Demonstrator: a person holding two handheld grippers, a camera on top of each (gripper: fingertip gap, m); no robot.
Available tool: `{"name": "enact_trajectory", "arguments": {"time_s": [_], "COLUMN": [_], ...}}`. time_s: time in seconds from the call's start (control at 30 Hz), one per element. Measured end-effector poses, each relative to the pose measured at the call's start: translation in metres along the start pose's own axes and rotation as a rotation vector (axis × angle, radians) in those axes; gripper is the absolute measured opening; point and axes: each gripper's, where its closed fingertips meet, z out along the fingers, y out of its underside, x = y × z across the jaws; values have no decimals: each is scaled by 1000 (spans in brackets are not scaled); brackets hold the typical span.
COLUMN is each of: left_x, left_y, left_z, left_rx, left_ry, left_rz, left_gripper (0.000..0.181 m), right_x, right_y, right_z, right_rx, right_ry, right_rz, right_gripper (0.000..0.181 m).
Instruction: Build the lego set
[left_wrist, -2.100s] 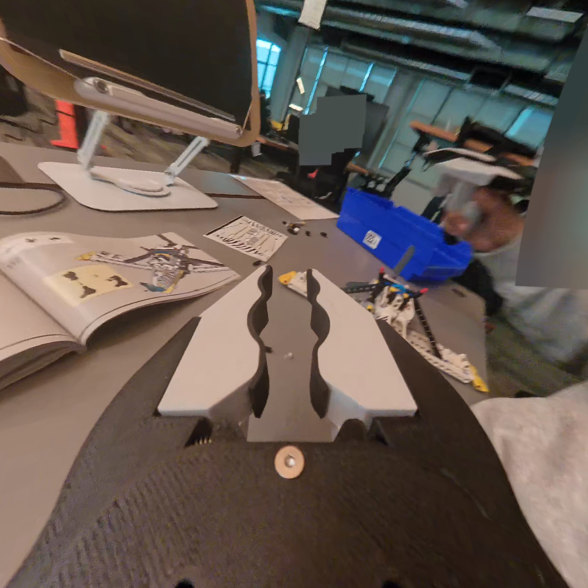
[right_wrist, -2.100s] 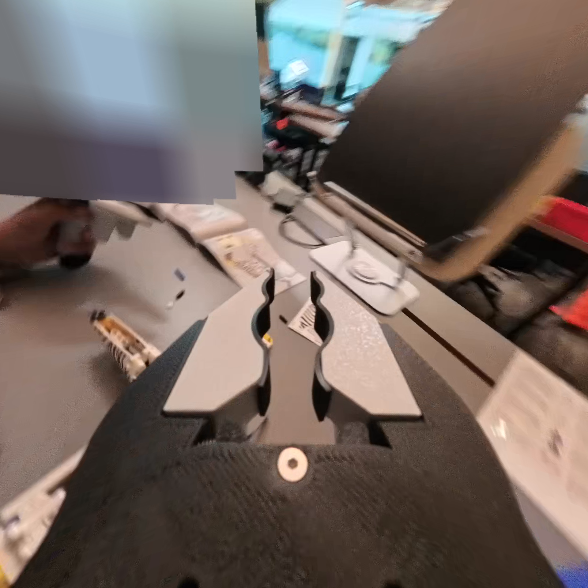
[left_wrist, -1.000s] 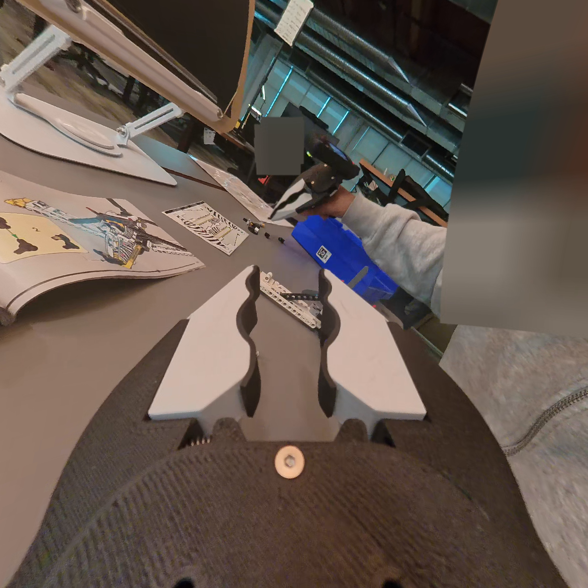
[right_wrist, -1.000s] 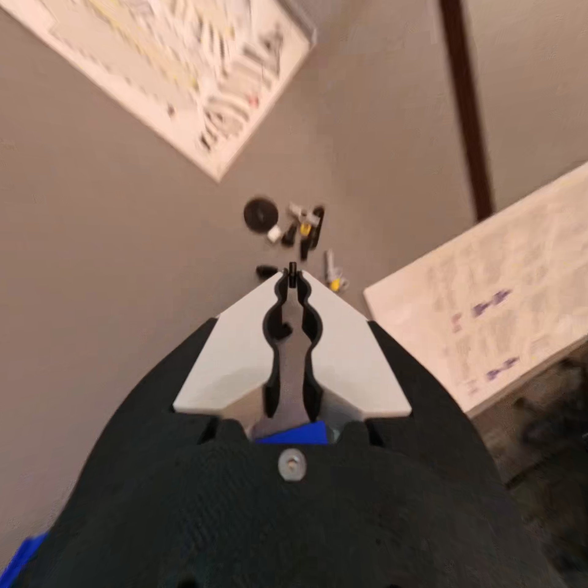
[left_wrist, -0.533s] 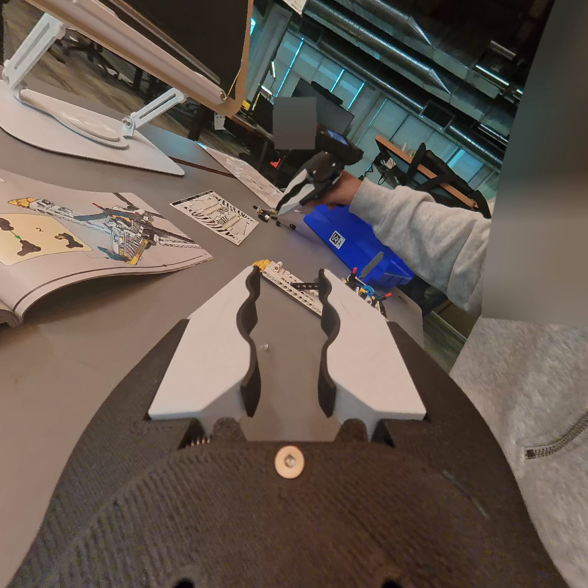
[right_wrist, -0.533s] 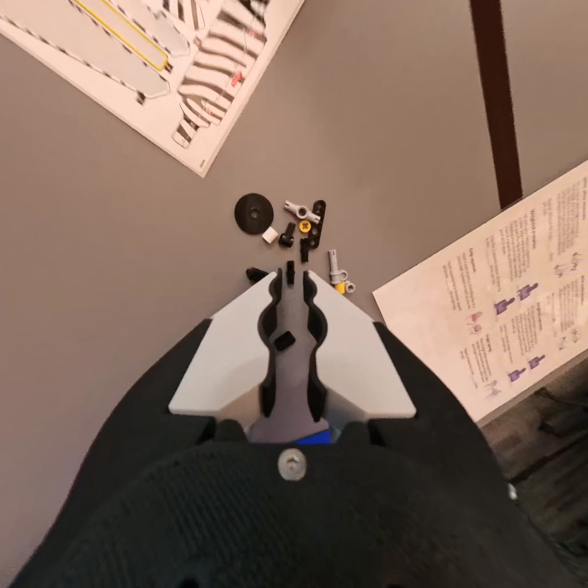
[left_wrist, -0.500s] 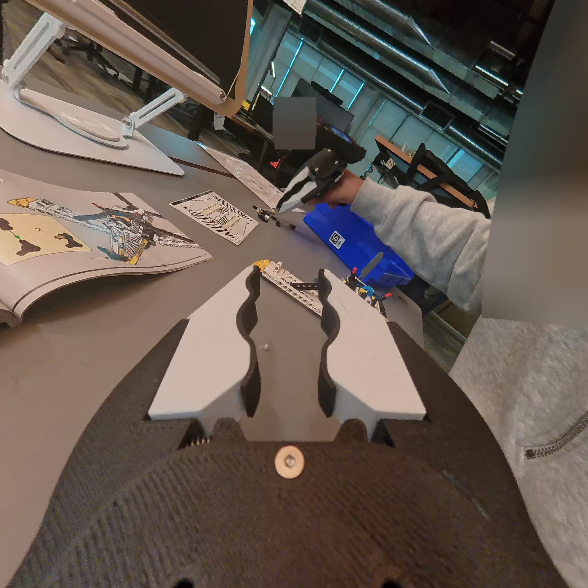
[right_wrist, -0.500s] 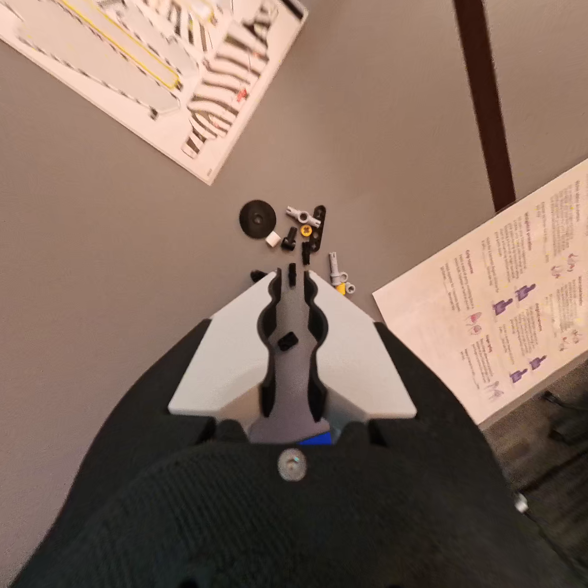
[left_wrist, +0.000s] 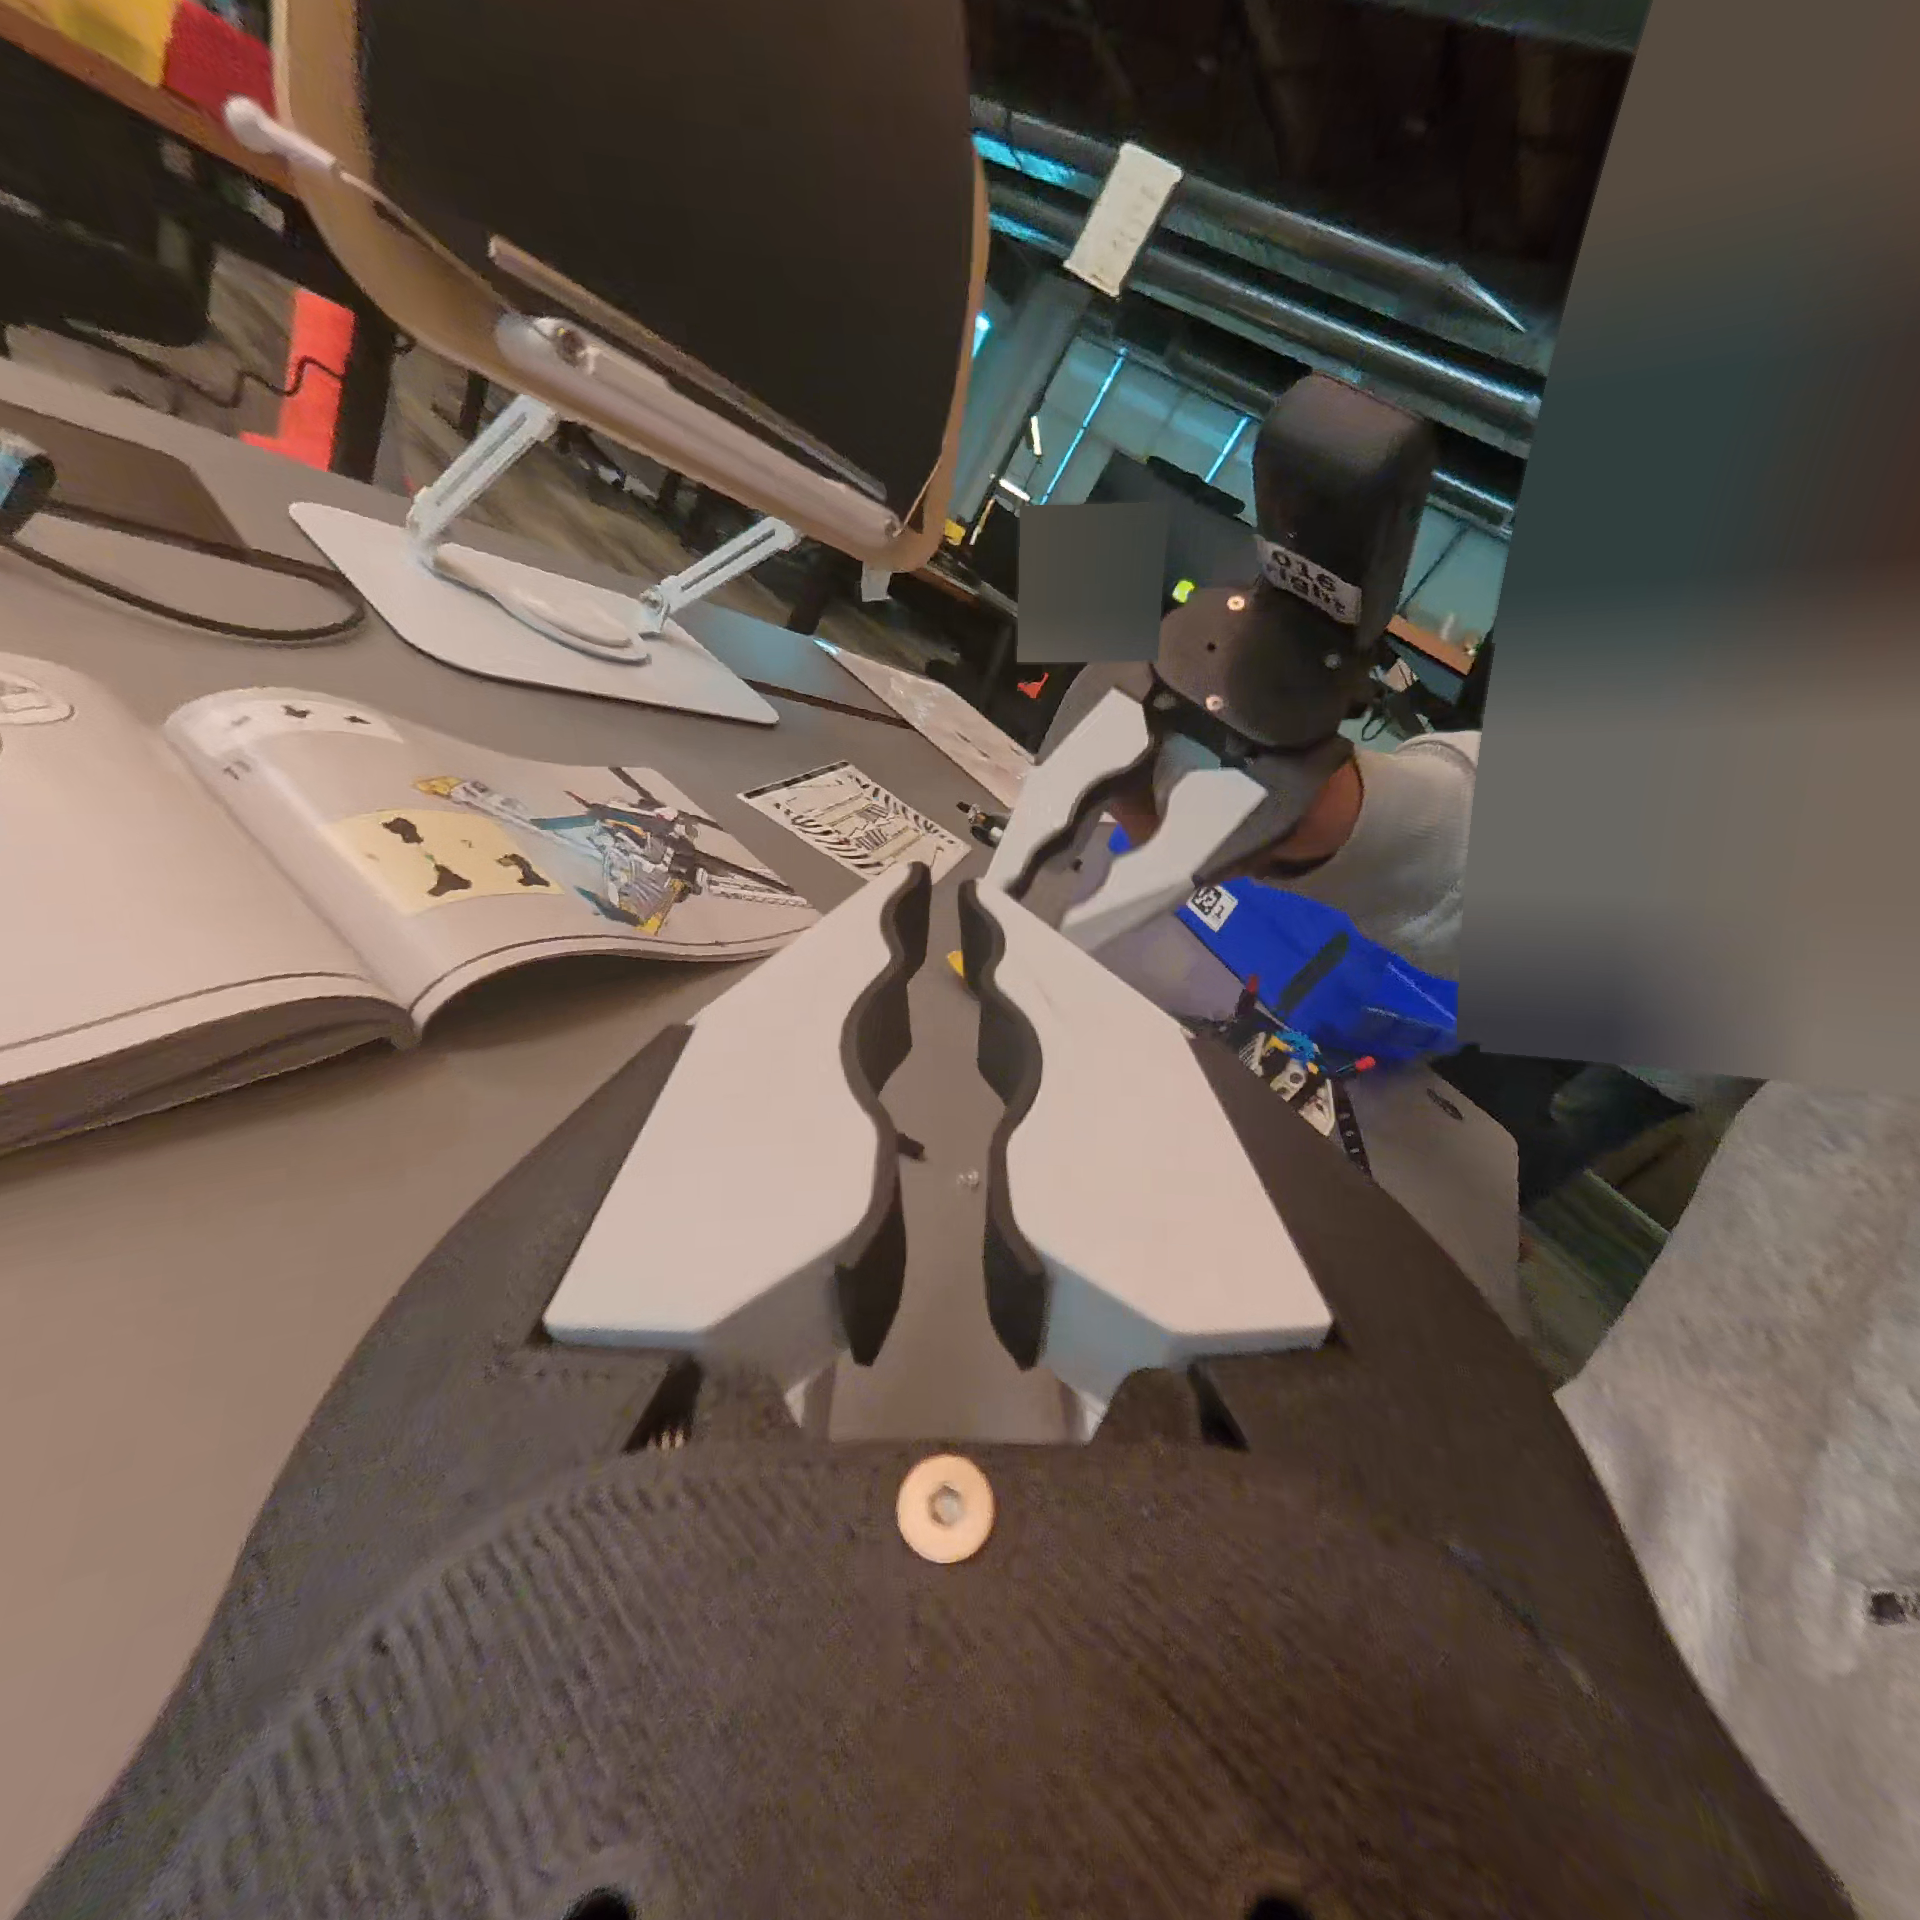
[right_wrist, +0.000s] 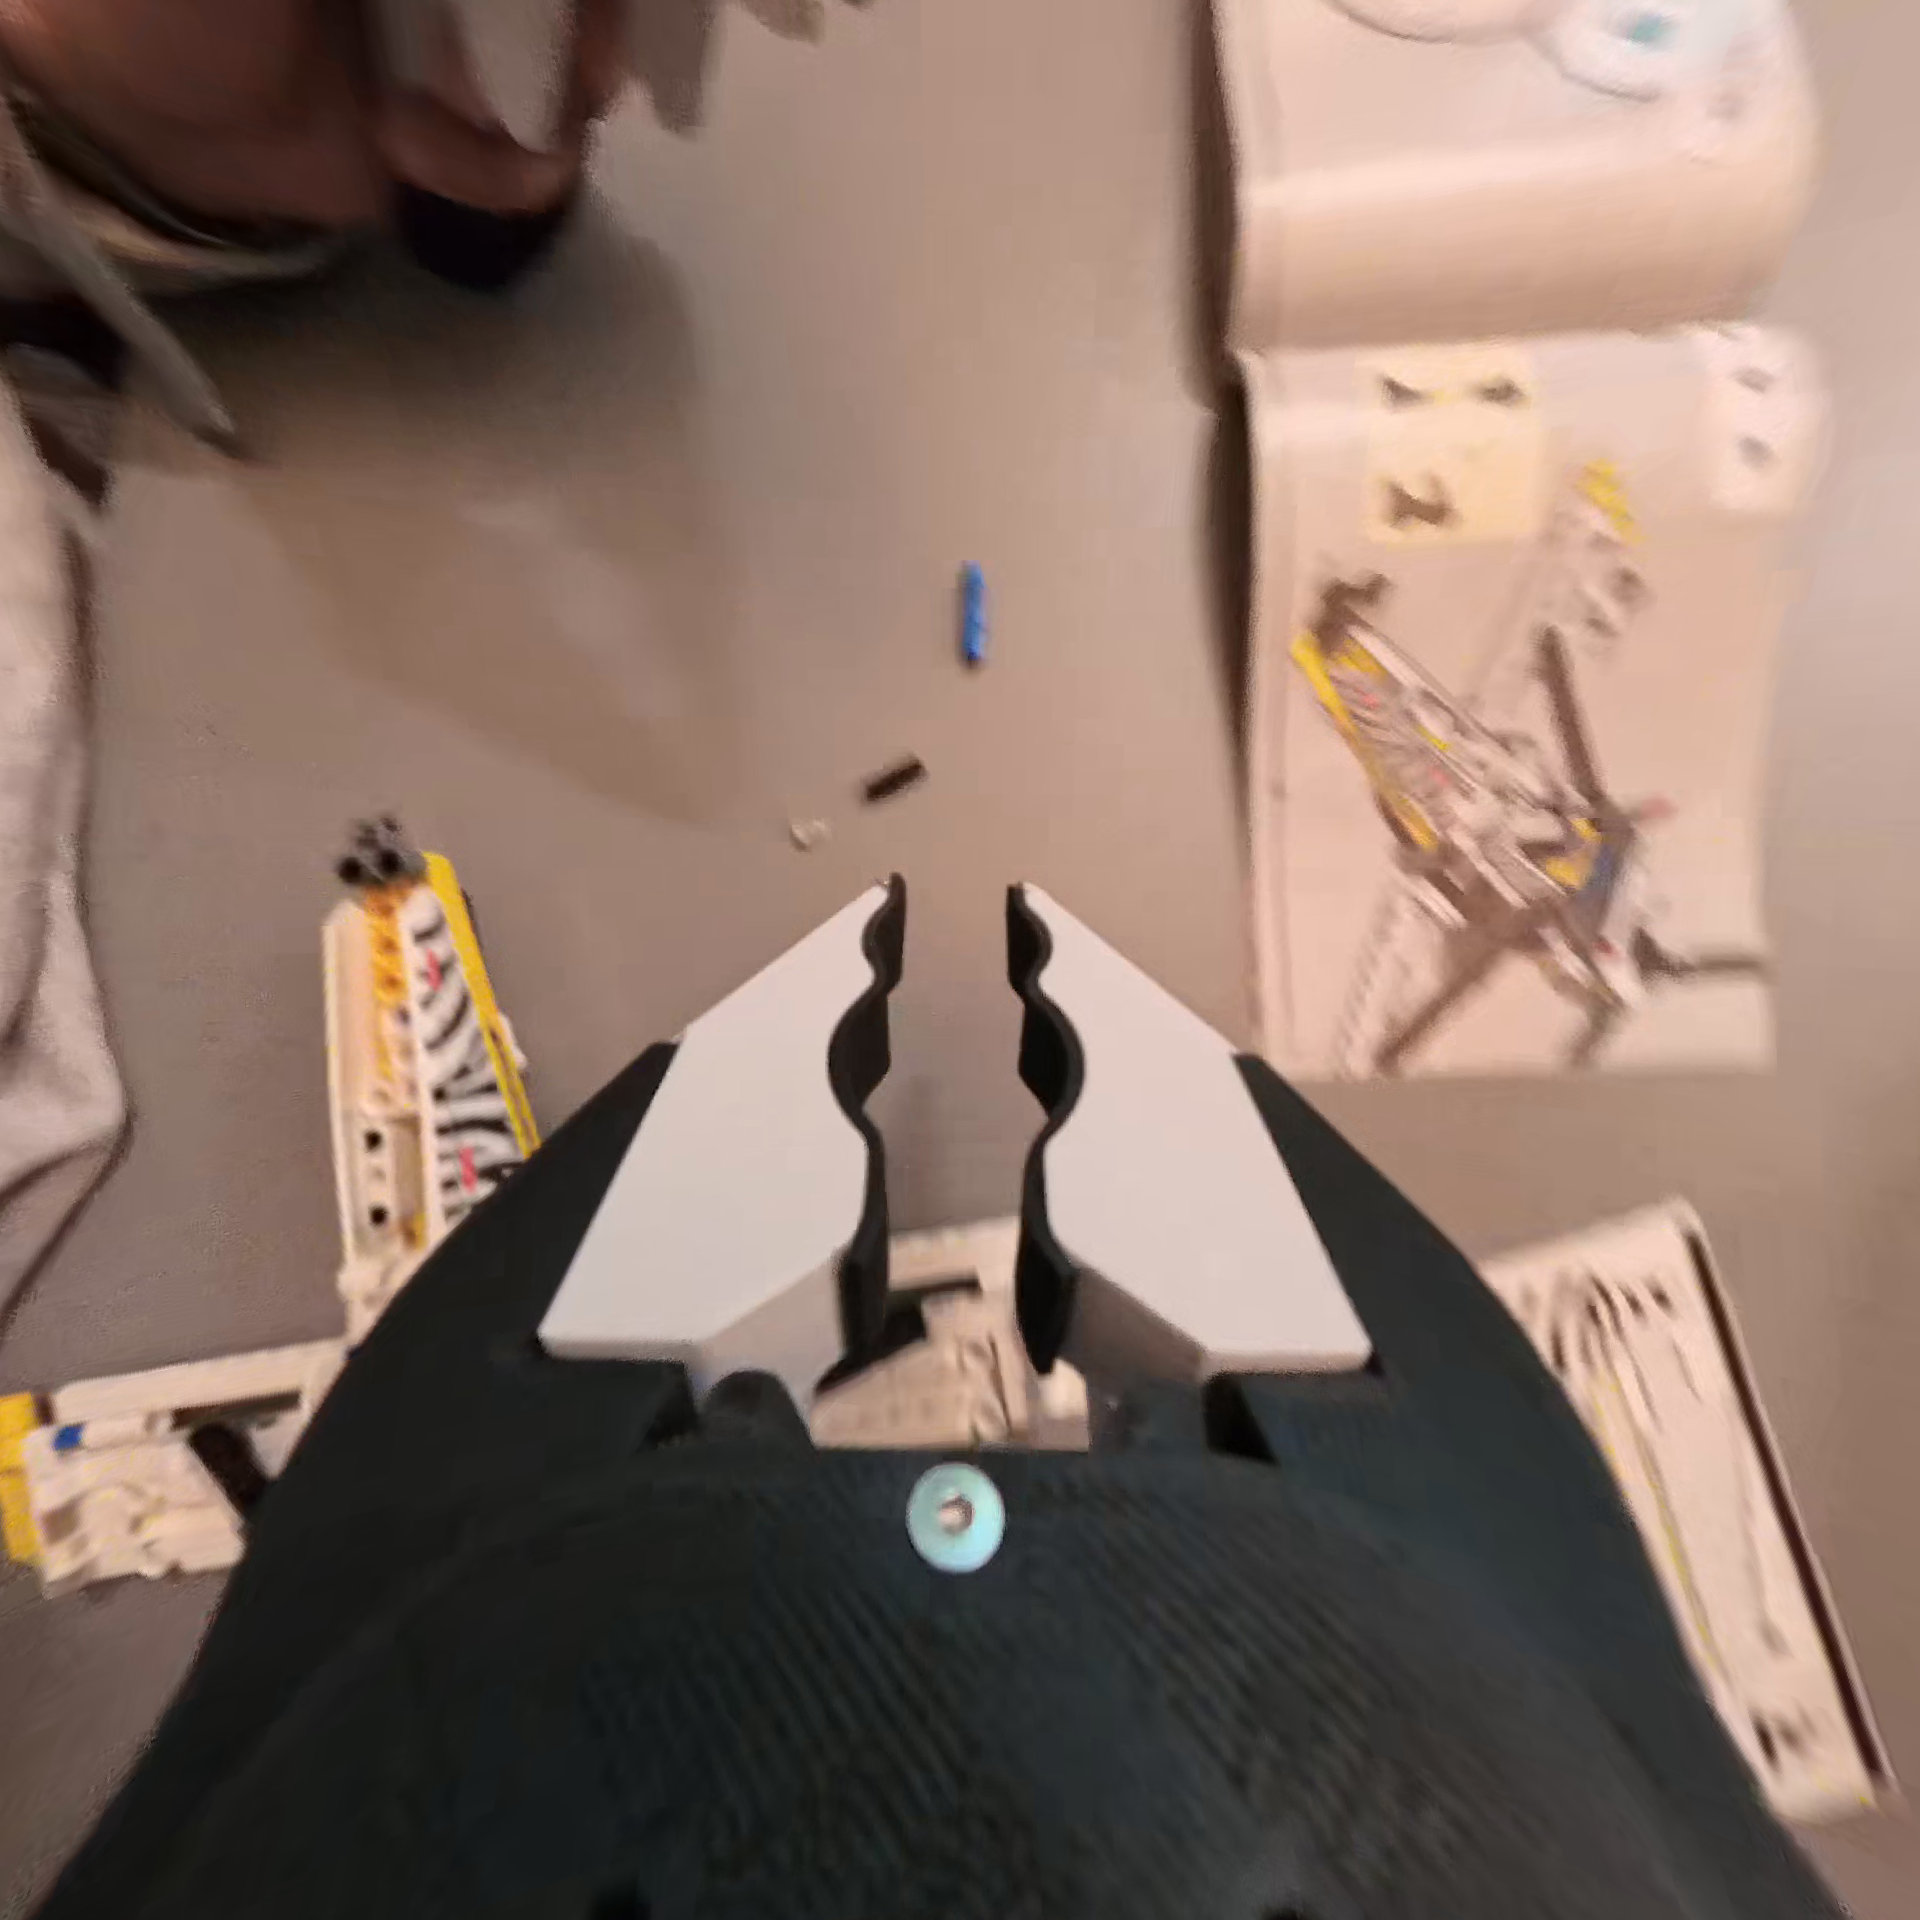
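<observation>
My left gripper (left_wrist: 941, 883) hovers low over the grey table (left_wrist: 312, 1247), empty, its jaws narrowly apart. My right gripper (right_wrist: 954, 888) is open and empty. It also shows in the left wrist view (left_wrist: 1127, 831), held in the air just beyond the left fingertips. The white and yellow lego model (right_wrist: 416, 1039) lies below and left of the right gripper, and part of it shows in the left wrist view (left_wrist: 1288, 1070). A blue pin (right_wrist: 971, 613), a black pin (right_wrist: 894, 779) and a tiny grey piece (right_wrist: 808, 831) lie just ahead of the right fingertips.
The open instruction booklet (left_wrist: 416, 862) (right_wrist: 1507, 727) lies on the left half of the table. A sticker sheet (left_wrist: 852, 821) and a blue bin (left_wrist: 1320, 987) lie beyond the grippers. A screen on a white stand (left_wrist: 520, 613) and a cable (left_wrist: 208, 613) are at the back left. The black pin (right_wrist: 894, 779) lies some 6 centimeters from my right tips, 12 centimeters from my left tips.
The right gripper left the pile of small pieces, opened wider and now hangs over the model close to the left gripper. The left jaws have narrowed.
</observation>
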Motion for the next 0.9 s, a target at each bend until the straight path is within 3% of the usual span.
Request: {"name": "enact_trajectory", "arguments": {"time_s": [0.13, 0.27, 0.57, 0.63, 0.9], "left_x": [1, 3, 3, 3, 4], "left_y": [5, 5, 4, 4, 5], "left_z": [3, 3, 2, 2, 2], "left_rx": [-22, -16, 4, 3, 2], "left_ry": [32, 60, 107, 113, 121], "left_rz": [-36, -72, -143, -150, -160], "left_gripper": [5, 6, 9, 10, 11], "right_x": [-24, -27, -19, -21, -4], "right_y": [-4, -3, -4, -3, -6], "right_z": [41, 58, 65, 66, 41], "right_rx": [-77, -100, -124, -129, -68], "right_ry": [-127, -139, -159, -159, -87], "right_rz": [-82, -149, -169, -188, -127], "right_gripper": [29, 27, 15, 0, 0]}}
